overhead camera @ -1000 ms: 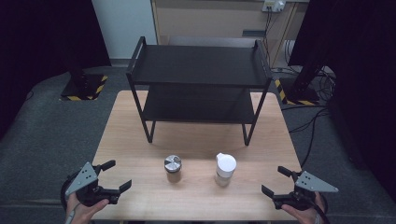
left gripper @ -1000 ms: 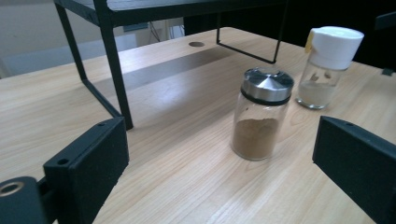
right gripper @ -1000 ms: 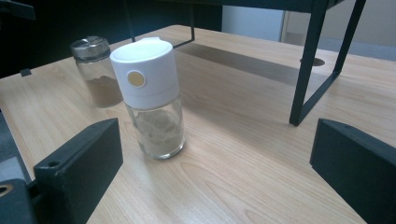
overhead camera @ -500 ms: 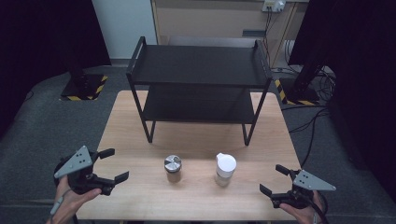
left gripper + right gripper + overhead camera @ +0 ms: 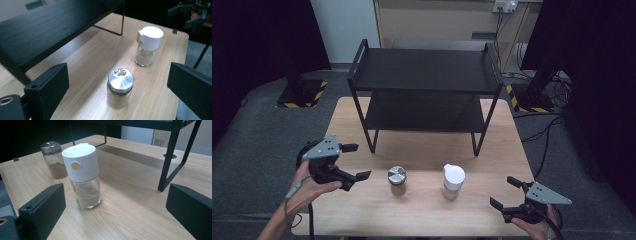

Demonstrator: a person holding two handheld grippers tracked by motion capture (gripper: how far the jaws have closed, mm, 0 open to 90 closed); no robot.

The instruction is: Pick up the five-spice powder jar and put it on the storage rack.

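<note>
1. High view first, nearest the person: the left gripper (image 5: 354,162) has swung in from the table's left edge over the last second and now sits over the wood, pointing at the small clear glass shaker with the silver metal cap (image 5: 397,180). The right gripper (image 5: 506,192) has hardly budged at the near right corner.
2. From where I stand, that shift reads as the left hand lining up on the metal-capped shaker, with the grasp itself not yet begun.
3. Left gripper view: both black jaws stand wide apart, released, holding and touching nothing. The metal-capped shaker (image 5: 120,88) stands upright between and ahead of them, well clear of both.
4. Right gripper view: its jaws are equally spread and empty. The clear glass jar with the white plastic flip-top lid (image 5: 83,175) stands upright ahead of them, closer to the left-hand jaw, not touched.
5. A little farther in, the two containers stand side by side on the pale wooden table (image 5: 422,210), near each other but apart, the white-lidded jar (image 5: 453,182) to the right.
6. Beyond them stands the black two-tier metal shelf rack (image 5: 426,82), both tiers bare. It looks the likely destination.
7. Farthest back is grey floor with cables and a pale cabinet.
</note>
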